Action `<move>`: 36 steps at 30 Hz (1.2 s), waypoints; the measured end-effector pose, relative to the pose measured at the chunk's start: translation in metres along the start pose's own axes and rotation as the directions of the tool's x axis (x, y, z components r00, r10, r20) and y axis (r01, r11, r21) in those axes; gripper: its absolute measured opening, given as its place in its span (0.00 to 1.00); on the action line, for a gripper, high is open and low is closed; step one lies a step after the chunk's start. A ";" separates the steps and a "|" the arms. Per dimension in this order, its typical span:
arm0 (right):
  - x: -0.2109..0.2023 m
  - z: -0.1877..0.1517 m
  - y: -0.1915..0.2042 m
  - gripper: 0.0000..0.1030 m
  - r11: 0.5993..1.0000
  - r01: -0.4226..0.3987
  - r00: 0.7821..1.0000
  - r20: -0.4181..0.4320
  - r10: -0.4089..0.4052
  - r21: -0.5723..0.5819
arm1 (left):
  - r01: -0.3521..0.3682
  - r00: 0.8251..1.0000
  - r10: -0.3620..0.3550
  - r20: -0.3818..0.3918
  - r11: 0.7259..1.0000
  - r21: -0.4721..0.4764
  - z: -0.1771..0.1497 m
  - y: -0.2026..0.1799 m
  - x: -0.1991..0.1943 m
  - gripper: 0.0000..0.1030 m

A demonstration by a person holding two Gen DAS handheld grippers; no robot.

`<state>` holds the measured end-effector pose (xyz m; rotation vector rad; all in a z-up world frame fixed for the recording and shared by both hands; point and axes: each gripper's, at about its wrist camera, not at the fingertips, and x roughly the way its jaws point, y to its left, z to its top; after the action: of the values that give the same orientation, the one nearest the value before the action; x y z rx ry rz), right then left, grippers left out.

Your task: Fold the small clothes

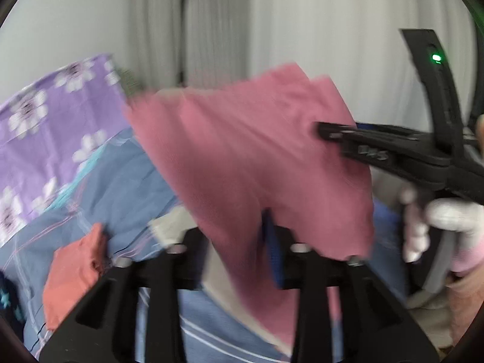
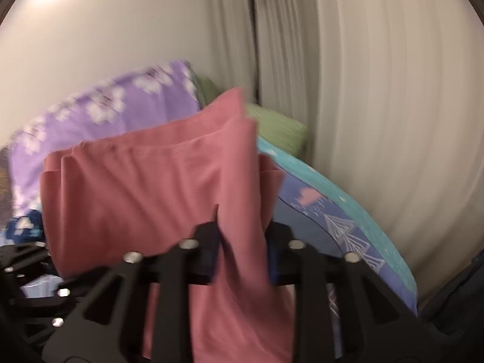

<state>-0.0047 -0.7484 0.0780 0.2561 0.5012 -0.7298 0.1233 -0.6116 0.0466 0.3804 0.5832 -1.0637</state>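
Item: pink garment [image 1: 251, 157], held above the blue bedsheet [image 1: 127, 187], left gripper [image 1: 239, 242] and right gripper [image 2: 242, 248] each pinching an edge. Advice: lower evenly, edges aligned, then let go.

Black tool [image 1: 230, 242] arms with silver screws; white-and-pink gloved hand [image 1: 435, 227].

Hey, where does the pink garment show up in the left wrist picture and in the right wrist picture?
Left wrist view: the pink garment fills the centre, hanging from between the near claw's fingers up toward the other claw at right.
Right wrist view: the pink garment covers the centre and left, draping down between the near claw's fingers.
Shared landmark: the purple flowered fabric, behind the garment on the left in both views.
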 end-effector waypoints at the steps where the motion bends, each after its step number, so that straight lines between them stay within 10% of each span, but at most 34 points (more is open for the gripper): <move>1: 0.012 -0.001 -0.001 0.38 0.998 0.055 0.998 -0.014 -0.055 0.005 | -0.019 1.000 0.019 -0.015 1.000 -0.002 -0.004 0.006 0.007 0.43; 10: 0.056 -0.098 0.002 0.40 0.999 0.007 0.968 -0.250 -0.018 -0.046 | -0.013 0.993 0.014 -0.119 1.000 0.005 -0.076 0.018 0.043 0.45; 18: 0.030 -0.135 0.003 0.41 0.999 0.011 0.981 -0.193 -0.019 -0.043 | -0.029 0.990 0.032 -0.135 0.999 0.023 -0.092 0.013 0.026 0.45; 36: -0.134 -0.174 0.010 0.78 0.997 -0.025 0.999 -0.039 0.022 -0.068 | -0.071 0.986 0.064 0.156 0.997 0.040 -0.114 -0.059 -0.124 0.94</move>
<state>-0.1433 -0.5967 0.0001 0.2120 0.5571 -0.6844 -0.0039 -0.4871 0.0319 0.3517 0.4060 -1.0320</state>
